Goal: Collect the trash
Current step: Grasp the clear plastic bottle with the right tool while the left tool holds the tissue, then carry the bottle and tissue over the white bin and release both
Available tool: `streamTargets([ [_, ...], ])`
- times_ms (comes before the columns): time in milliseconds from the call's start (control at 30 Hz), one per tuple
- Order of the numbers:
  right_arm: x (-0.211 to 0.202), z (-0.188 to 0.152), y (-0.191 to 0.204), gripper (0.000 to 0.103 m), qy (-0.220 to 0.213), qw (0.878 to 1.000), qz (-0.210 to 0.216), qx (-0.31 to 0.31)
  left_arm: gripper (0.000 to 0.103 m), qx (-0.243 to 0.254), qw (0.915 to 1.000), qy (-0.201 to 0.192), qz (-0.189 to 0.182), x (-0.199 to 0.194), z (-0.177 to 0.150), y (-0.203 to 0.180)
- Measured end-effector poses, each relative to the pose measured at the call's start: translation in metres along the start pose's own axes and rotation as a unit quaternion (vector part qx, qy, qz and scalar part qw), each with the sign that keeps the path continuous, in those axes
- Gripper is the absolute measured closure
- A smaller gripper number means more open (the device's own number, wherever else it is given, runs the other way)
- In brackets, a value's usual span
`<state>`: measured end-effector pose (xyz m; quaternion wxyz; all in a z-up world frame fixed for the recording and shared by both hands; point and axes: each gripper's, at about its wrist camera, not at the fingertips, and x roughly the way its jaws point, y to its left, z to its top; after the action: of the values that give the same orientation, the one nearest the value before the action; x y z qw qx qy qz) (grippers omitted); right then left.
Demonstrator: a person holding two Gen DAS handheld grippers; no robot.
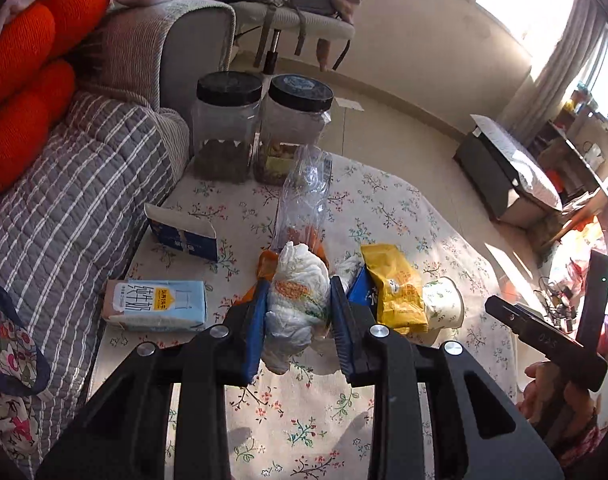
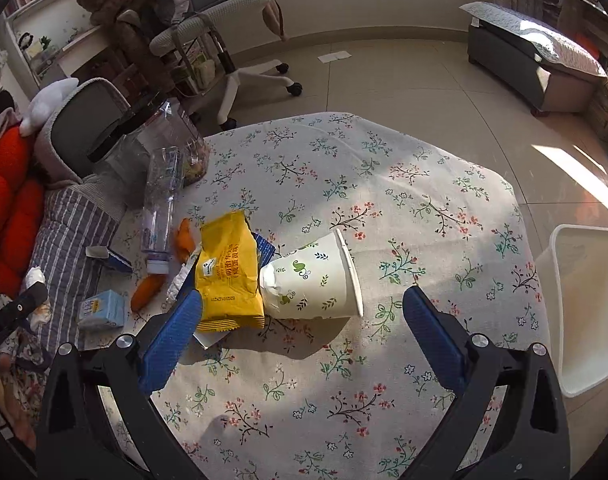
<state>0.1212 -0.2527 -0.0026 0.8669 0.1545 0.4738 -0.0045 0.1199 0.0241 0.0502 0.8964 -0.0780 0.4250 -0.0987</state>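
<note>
My left gripper point(image 1: 300, 296) is shut on a crumpled white tissue point(image 1: 298, 304) and holds it above the floral tablecloth point(image 1: 304, 420). My right gripper point(image 2: 300, 320) is open above the table, its blue fingers either side of a tipped paper cup point(image 2: 316, 280). A yellow snack packet point(image 2: 228, 276) lies against the cup, also in the left view point(image 1: 396, 288). A clear plastic bottle point(image 2: 160, 204), orange peel point(image 2: 148, 292), a milk carton point(image 1: 156, 306) and a torn blue box point(image 1: 184, 232) lie on the table. A white bin point(image 2: 584, 308) stands at the right.
Two black-lidded jars point(image 1: 228, 124) stand at the table's far edge. A grey striped sofa point(image 1: 72, 200) with orange cushions runs along the left. An office chair point(image 2: 224, 40) and a low bench point(image 2: 536, 60) stand on the floor beyond.
</note>
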Motion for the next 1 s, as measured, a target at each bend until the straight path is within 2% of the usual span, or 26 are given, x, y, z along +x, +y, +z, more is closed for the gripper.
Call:
streamTargets([
  [100, 0.015, 0.026, 0.037, 0.007, 0.001, 1.000, 0.012, -0.010, 0.073, 0.008, 0.9989, -0.045, 0.013, 0.000, 0.004, 0.003],
  [200, 0.040, 0.049, 0.080, 0.007, 0.005, 0.999, 0.011, -0.032, 0.073, -0.001, 0.9991, -0.040, 0.011, 0.005, 0.013, 0.019],
  [367, 0.110, 0.071, 0.131, 0.007, 0.067, 0.997, 0.030, -0.021, 0.073, -0.007, 0.9956, -0.085, 0.040, -0.017, 0.016, 0.043],
  [533, 0.165, 0.078, 0.156, 0.007, 0.099, 0.994, 0.036, 0.016, 0.073, -0.035, 0.9959, -0.076, 0.035, -0.014, 0.020, 0.067],
  [733, 0.201, 0.077, 0.178, 0.007, 0.110, 0.994, 0.020, 0.004, 0.073, -0.065, 0.9956, -0.065, 0.019, -0.012, 0.022, 0.082],
  [800, 0.206, 0.077, 0.181, 0.014, 0.112, 0.994, 0.018, -0.002, 0.073, -0.067, 0.9956, -0.062, 0.019, -0.010, 0.022, 0.083],
  [867, 0.211, 0.076, 0.183, 0.043, 0.123, 0.992, 0.014, -0.017, 0.073, -0.070, 0.9957, -0.057, 0.020, -0.007, 0.022, 0.084],
  [1000, 0.196, 0.073, 0.180, 0.043, 0.096, 0.995, 0.022, -0.027, 0.073, -0.075, 0.9955, -0.053, 0.023, -0.003, 0.022, 0.084],
])
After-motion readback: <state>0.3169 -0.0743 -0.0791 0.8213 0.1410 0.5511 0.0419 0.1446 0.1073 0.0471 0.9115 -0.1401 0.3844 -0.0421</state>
